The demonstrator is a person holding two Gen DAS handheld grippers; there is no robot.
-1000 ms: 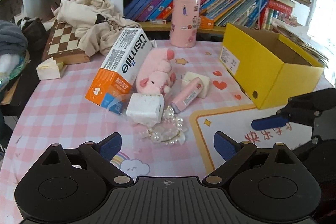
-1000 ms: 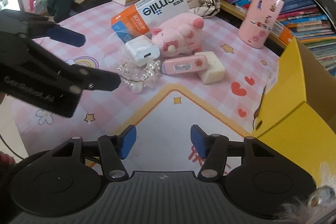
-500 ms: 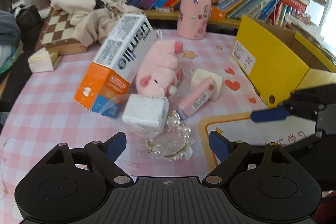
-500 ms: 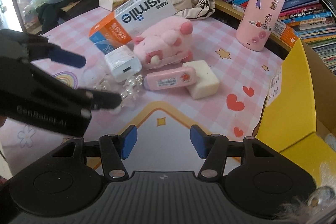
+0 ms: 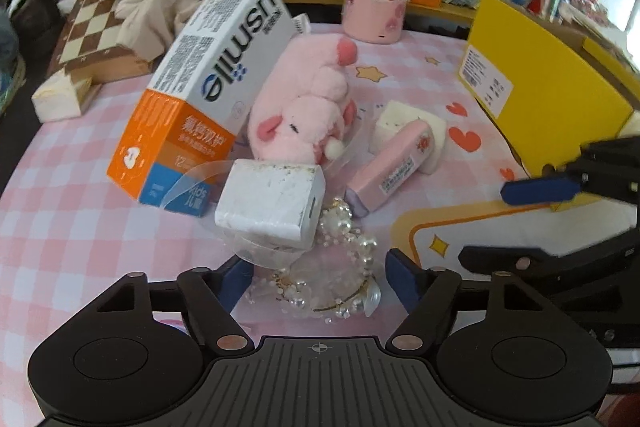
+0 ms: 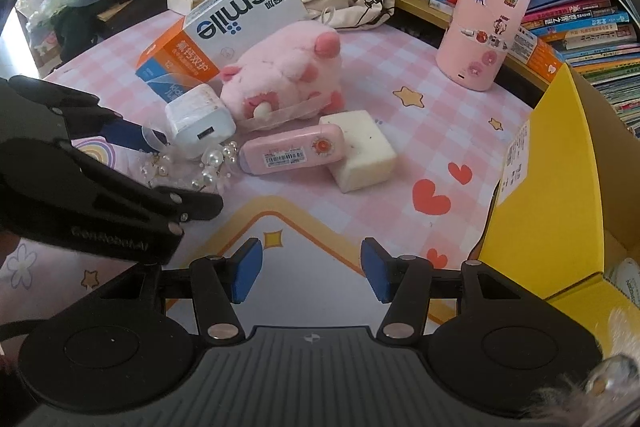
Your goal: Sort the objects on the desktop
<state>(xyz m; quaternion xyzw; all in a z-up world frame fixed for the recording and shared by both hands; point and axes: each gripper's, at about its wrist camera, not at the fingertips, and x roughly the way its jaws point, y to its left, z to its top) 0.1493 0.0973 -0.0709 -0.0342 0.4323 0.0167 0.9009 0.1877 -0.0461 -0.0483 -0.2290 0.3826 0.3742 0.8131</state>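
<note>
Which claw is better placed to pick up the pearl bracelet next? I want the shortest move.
Left. The left claw brackets the pearl bracelet, and its jaws have just been closing, not yet pressing it. The right claw hovers open over bare mat, apart from the bracelet.

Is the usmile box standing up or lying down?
Lying down: the usmile box rests on a long side, logo face up, beside the pink plush.

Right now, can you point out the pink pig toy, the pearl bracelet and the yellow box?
pink pig toy (image 6: 280,83): right wrist view, its back.
pearl bracelet (image 5: 352,227): left wrist view, its upper pearls.
yellow box (image 5: 532,83): left wrist view, its side wall.
</note>
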